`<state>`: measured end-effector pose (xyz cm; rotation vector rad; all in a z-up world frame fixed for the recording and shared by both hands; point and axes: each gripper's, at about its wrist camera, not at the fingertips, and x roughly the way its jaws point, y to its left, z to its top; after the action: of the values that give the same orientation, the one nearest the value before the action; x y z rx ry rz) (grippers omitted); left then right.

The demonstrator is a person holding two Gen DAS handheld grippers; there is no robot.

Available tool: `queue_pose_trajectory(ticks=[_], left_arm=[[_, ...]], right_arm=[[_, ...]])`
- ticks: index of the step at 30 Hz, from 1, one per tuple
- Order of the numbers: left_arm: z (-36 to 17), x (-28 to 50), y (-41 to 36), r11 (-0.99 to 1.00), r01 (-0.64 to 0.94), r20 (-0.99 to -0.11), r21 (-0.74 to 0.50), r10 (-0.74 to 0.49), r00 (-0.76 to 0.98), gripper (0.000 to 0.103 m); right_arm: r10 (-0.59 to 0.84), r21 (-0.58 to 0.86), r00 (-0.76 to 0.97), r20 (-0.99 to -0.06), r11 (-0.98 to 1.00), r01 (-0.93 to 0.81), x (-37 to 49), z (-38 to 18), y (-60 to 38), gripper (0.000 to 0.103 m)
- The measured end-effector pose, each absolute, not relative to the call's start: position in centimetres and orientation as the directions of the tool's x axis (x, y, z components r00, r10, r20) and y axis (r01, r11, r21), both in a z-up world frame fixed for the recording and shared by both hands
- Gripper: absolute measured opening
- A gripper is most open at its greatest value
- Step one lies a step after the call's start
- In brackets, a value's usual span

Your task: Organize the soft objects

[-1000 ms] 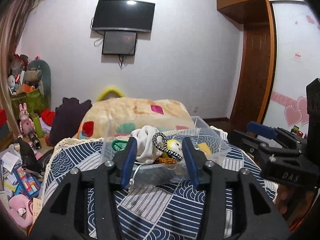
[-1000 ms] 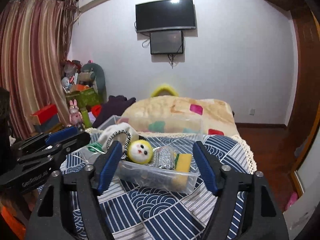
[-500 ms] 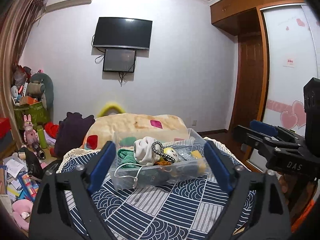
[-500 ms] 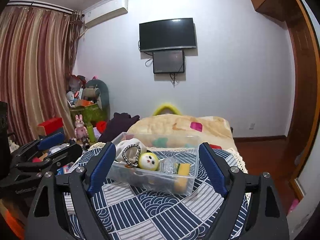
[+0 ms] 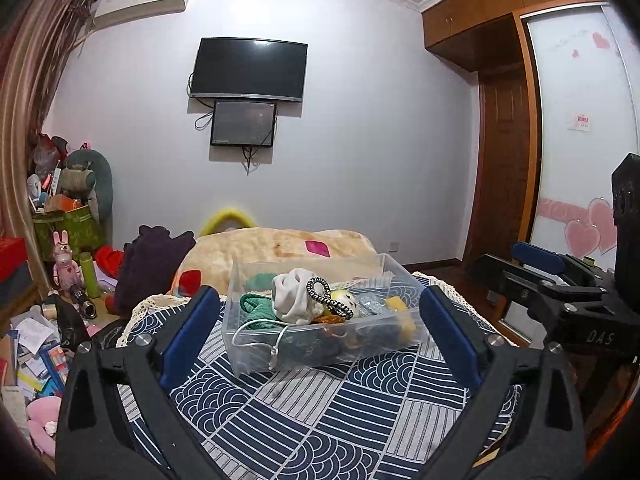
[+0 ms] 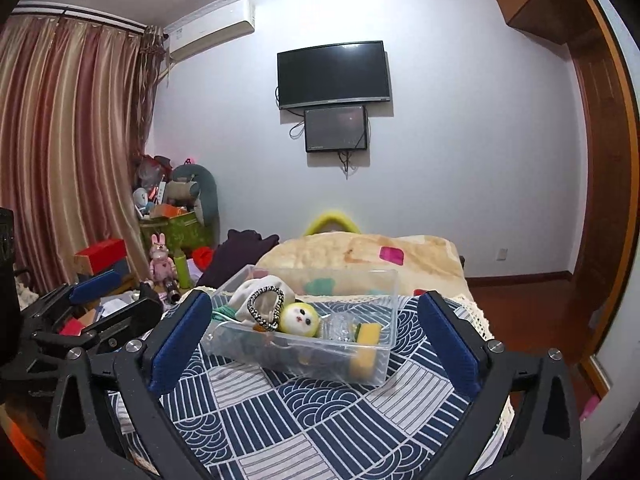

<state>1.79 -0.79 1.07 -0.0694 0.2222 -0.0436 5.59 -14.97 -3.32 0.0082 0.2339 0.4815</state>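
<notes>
A clear plastic bin (image 5: 280, 354) (image 6: 384, 304) stands on a table with a navy patterned cloth (image 5: 320, 412) (image 6: 304, 412). It holds a white cloth (image 5: 290, 296), a green cloth (image 5: 256, 308), a black-and-white hair tie (image 5: 326, 298) (image 6: 262, 308), a yellow plush ball with a face (image 6: 300, 320), crinkled clear plastic (image 6: 340, 326) and a yellow sponge (image 6: 366, 344). My left gripper (image 5: 318, 336) is open and empty, held back from the bin. My right gripper (image 6: 316, 338) is open and empty, also short of the bin. Each gripper shows at the side of the other's view.
A bed with a beige blanket (image 5: 280, 246) lies behind the table. Toys, boxes and papers clutter the floor at the left (image 5: 48, 312). A wardrobe and door (image 5: 560, 160) stand at the right. A TV (image 5: 248, 70) hangs on the far wall.
Both grippers opened wide and drew back and up from the bin. The bin now looks smaller and sits farther from the fingers.
</notes>
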Motion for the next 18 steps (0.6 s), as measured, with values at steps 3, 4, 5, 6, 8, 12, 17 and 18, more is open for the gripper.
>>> queue_pose_trajectory(ticks=[3,4,5,6,8,12,17,18], left_arm=[[1.09,1.63,-1.0,0.997,0.036,-0.217,-0.066,-0.05,0.975,0.102],[1.07,1.61,-1.05,0.997,0.037,-0.216,-0.065,-0.05,0.975,0.102],[1.06,1.61,-1.08,0.997,0.037,-0.216,-0.063,-0.05,0.975,0.102],[1.03,1.61,-1.12,0.997,0.037,-0.217,-0.061,-0.049,0.975,0.102],[0.98,1.57,-1.15,0.997,0.036,-0.216,-0.061,-0.049,0.975,0.102],[0.99,1.57,-1.27,0.997,0.036,-0.217,-0.066,-0.05,0.975,0.102],[1.03,1.55,-1.18,0.997,0.037,-0.217,-0.069,-0.051,0.975,0.102],[1.03,1.54,-1.17,0.997,0.037,-0.217,-0.069,-0.051,0.975,0.102]], right_arm=[[0.46,0.065,0.859,-0.225,0.887,-0.458,5.56,-3.55,-15.09,0.103],[0.46,0.064,0.859,-0.225,0.887,-0.458,5.54,-3.56,-15.07,0.103],[0.461,0.064,0.858,-0.225,0.886,-0.459,5.5,-3.6,-15.11,0.103],[0.462,0.063,0.858,-0.225,0.885,-0.461,5.45,-3.6,-15.12,0.103],[0.462,0.061,0.858,-0.224,0.885,-0.461,5.39,-3.55,-15.17,0.103],[0.464,0.064,0.858,-0.22,0.885,-0.462,5.16,-3.48,-15.25,0.103],[0.465,0.064,0.858,-0.22,0.884,-0.463,5.14,-3.49,-15.28,0.103],[0.465,0.063,0.858,-0.219,0.884,-0.463,5.14,-3.49,-15.26,0.103]])
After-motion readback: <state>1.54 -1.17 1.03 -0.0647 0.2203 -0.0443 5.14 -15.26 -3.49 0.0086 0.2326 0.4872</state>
